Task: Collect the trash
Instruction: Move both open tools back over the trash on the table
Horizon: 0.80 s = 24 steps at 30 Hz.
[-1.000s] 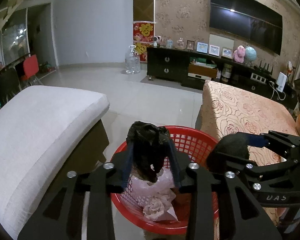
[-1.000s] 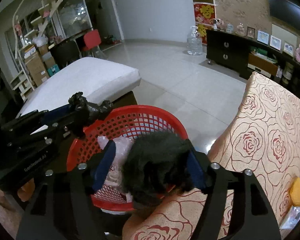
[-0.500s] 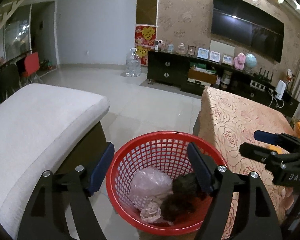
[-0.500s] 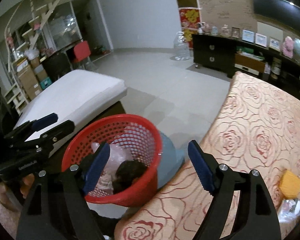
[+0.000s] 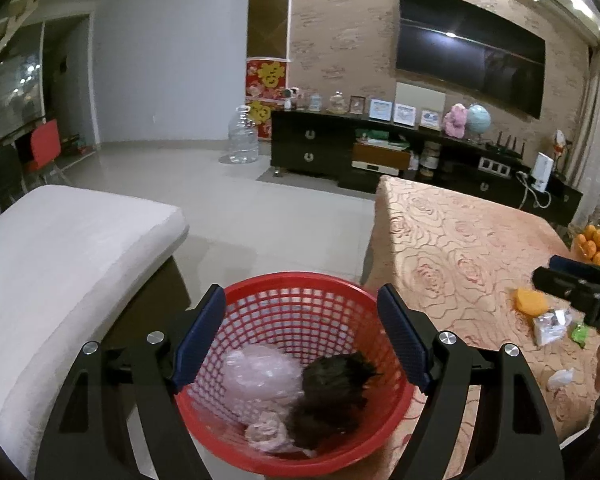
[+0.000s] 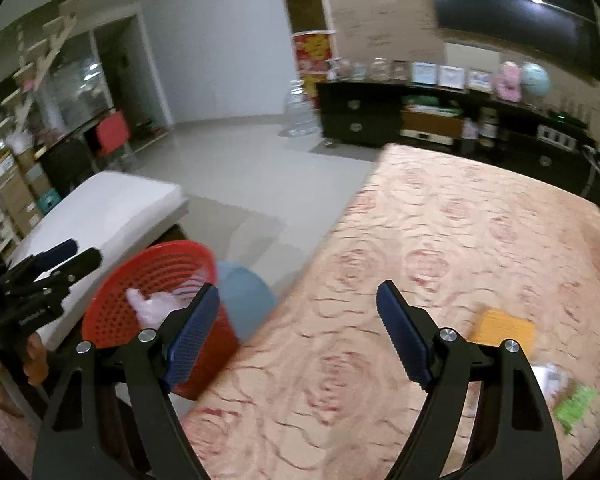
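Rose-patterned tablecloth (image 6: pixel 452 248) fills right of frame. Red basket (image 5: pixel 300 296) bottom centre, holding pink bag (image 5: pixel 256 372) and 2 black wads (image 5: pixel 332 376). Left gripper (image 5: pixel 302 336) wide, empty above basket. Right gripper (image 6: pixel 300 336) wide, empty; yellow scrap (image 6: pixel 504 330), green wrapper (image 6: pixel 576 404) lower right.

The red basket (image 5: pixel 300 308) stands open-topped between the white cushion (image 5: pixel 68 256) and the rose-patterned table (image 5: pixel 460 248).

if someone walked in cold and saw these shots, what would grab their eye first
The red basket low in the left wrist view, framed by the open left tongs, already holding a pink bag and dark bags. Next, the rose-patterned tablecloth filling the right wrist view, where the open right tongs point toward an orange piece and a green wrapper lying on it.
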Available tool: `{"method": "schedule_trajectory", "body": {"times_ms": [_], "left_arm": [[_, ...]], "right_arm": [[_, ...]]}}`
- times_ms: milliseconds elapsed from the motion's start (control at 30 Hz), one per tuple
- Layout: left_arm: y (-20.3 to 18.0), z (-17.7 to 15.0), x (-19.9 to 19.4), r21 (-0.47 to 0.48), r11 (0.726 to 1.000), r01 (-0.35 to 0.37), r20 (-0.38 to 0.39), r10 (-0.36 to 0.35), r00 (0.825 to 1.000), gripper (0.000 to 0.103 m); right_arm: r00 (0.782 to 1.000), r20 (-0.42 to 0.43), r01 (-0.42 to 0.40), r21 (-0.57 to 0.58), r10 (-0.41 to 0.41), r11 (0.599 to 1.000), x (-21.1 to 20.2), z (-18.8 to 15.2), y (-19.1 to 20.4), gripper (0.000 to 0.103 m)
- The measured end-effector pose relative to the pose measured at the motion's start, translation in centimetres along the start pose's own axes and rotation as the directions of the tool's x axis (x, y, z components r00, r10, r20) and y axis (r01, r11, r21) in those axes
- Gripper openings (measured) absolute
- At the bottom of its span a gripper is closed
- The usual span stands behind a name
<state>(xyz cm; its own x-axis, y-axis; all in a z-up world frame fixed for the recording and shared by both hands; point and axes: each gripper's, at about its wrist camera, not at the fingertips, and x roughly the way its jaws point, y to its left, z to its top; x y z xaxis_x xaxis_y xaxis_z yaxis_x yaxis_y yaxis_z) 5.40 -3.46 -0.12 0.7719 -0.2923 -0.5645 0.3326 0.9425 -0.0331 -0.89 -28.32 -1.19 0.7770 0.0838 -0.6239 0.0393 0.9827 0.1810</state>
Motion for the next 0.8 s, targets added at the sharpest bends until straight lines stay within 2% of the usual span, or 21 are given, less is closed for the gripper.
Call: {"method": "schedule_trajectory", "body": {"times_ms": [233,333,433,633,800], "left_arm": [[-3.2,0.2,-0.1,0.038,0.997,0.069,0.0,-0.069,0.998,0.076],[-4.9,0.1,-0.2,0.066,0.993,0.094,0.001,-0.094,0.996,0.077],[-6.9,0.0,-0.2,0.097,0.988,0.12,-0.004,-0.12,0.993,0.078],[-10.7,-0.5,0.2,0.166,0.973,0.16,-0.022,-0.159,0.987,0.079],[-13.7,-1.5,0.5,0.225,0.954,0.197,-0.045,-0.191,0.98,0.079]], "right_arm": [[0.99,0.043,0.129,0.134,-0.136,0.983,-4.6,-2.3,-7.3,0.083],[0.978,0.05,0.192,0.18,-0.203,0.965,-6.3,-3.7,-10.1,0.083],[0.955,0.044,0.277,0.209,-0.292,0.938,-7.8,-5.4,-12.6,0.083],[0.932,0.003,0.345,0.287,-0.361,0.894,-8.9,-8.2,-16.4,0.083],[0.915,-0.012,0.387,0.308,-0.403,0.869,-9.6,-9.2,-17.8,0.083]]}}
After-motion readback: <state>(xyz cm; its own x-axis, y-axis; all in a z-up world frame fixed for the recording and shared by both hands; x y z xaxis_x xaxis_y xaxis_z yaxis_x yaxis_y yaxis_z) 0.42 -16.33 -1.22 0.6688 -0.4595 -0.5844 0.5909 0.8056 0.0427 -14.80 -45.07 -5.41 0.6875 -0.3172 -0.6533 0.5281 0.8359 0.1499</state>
